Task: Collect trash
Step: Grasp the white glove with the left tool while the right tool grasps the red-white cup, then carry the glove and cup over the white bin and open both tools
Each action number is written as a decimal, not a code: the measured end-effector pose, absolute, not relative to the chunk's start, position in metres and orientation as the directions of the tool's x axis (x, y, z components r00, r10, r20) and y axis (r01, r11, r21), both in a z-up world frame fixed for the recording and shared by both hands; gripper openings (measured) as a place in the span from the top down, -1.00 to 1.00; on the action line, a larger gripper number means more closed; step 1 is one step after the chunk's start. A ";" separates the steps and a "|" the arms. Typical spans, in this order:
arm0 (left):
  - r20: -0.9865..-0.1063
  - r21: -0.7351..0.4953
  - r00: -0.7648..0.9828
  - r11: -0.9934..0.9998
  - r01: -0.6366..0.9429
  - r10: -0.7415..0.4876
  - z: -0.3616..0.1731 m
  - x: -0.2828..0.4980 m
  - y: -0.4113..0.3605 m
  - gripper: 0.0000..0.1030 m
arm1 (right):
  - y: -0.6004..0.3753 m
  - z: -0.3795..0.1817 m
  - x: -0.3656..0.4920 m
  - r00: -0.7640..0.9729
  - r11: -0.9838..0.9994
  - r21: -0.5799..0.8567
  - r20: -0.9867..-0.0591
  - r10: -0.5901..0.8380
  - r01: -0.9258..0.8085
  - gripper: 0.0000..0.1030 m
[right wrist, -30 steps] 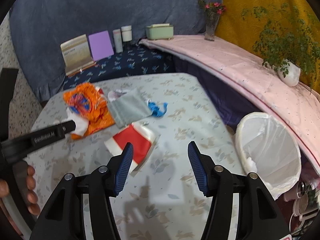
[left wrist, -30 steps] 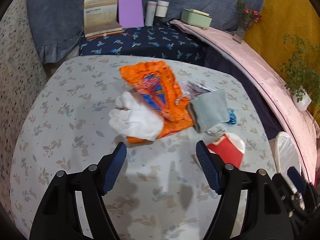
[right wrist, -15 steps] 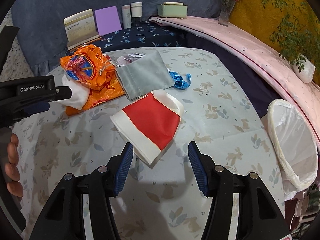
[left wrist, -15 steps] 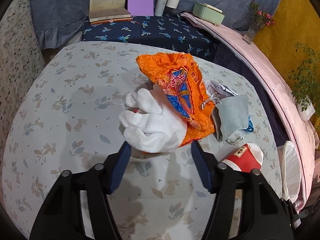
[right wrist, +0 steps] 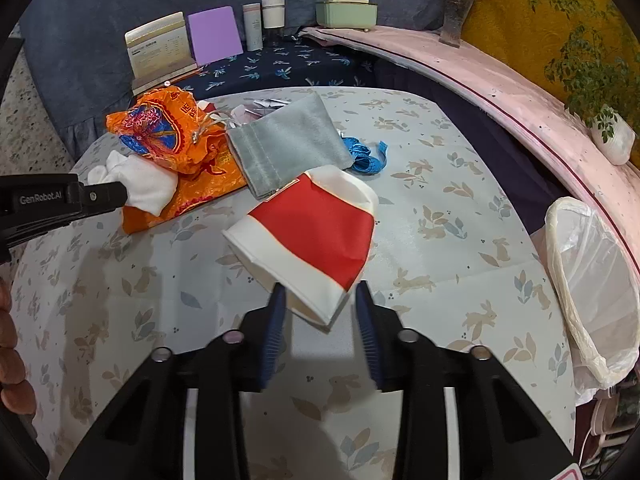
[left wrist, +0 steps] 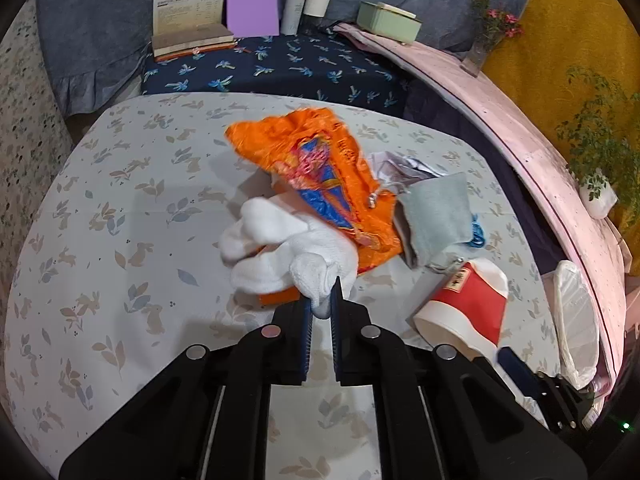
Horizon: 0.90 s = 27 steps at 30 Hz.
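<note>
Nothing has yet been put into the bin (right wrist: 592, 280), whose white liner is seen empty at the table's (right wrist: 460, 216) right edge; the collecting is judged to be at its first pickup.

The left gripper (left wrist: 320, 308) has just been closed, and a fold of the white cloth (left wrist: 280, 248) is pinched between its pads, with almost no gap left. The cloth lies partly over the orange wrapper (left wrist: 320, 168) and is not yet lifted clear of it.

The right gripper (right wrist: 320, 308) has also just been closing, and a corner of the red-and-white bag (right wrist: 316, 232) is held between its fingers (right wrist: 276, 316). The corner seems raised off the table, so a grip is judged to be made (though pad contact on the right side is hard to confirm).

Left on the table, untouched, are the orange wrapper, a grey pouch (right wrist: 288, 140), a blue ribbon (right wrist: 366, 158) just beside it, and some crumpled paper (left wrist: 400, 164) behind the pouch. Both held items are still to be carried across to the bin, and the rest are to be fetched afterwards.
</note>
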<state>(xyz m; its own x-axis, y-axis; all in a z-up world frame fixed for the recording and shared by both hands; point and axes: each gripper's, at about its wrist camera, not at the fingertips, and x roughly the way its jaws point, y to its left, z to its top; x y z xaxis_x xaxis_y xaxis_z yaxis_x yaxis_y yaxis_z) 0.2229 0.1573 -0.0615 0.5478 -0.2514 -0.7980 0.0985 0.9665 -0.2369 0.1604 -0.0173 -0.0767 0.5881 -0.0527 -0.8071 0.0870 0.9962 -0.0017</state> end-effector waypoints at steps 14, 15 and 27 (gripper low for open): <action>-0.765 -0.264 0.554 0.945 0.195 -0.328 -0.035 0.190 0.123 0.86 | -0.044 -0.048 0.145 0.634 0.990 0.055 -0.772 -0.038 0.127 0.94; -0.763 -0.266 0.553 0.943 0.202 -0.334 -0.034 0.188 0.119 0.86 | -0.047 -0.045 0.143 0.639 0.990 0.058 -0.768 -0.040 0.132 0.94; -0.728 -0.257 0.565 0.918 0.301 -0.389 -0.004 0.171 0.070 0.86 | -0.086 -0.002 0.122 0.711 0.979 0.080 -0.699 -0.079 0.188 0.94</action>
<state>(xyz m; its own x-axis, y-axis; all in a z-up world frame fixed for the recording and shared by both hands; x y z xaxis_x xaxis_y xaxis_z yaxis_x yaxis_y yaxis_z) 0.1706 0.0702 -0.0040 0.5646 -0.3889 -0.7280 0.3013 0.9183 -0.2569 0.1224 -0.0857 -0.0017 0.7105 -0.0794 -0.6992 0.1878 0.9790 0.0796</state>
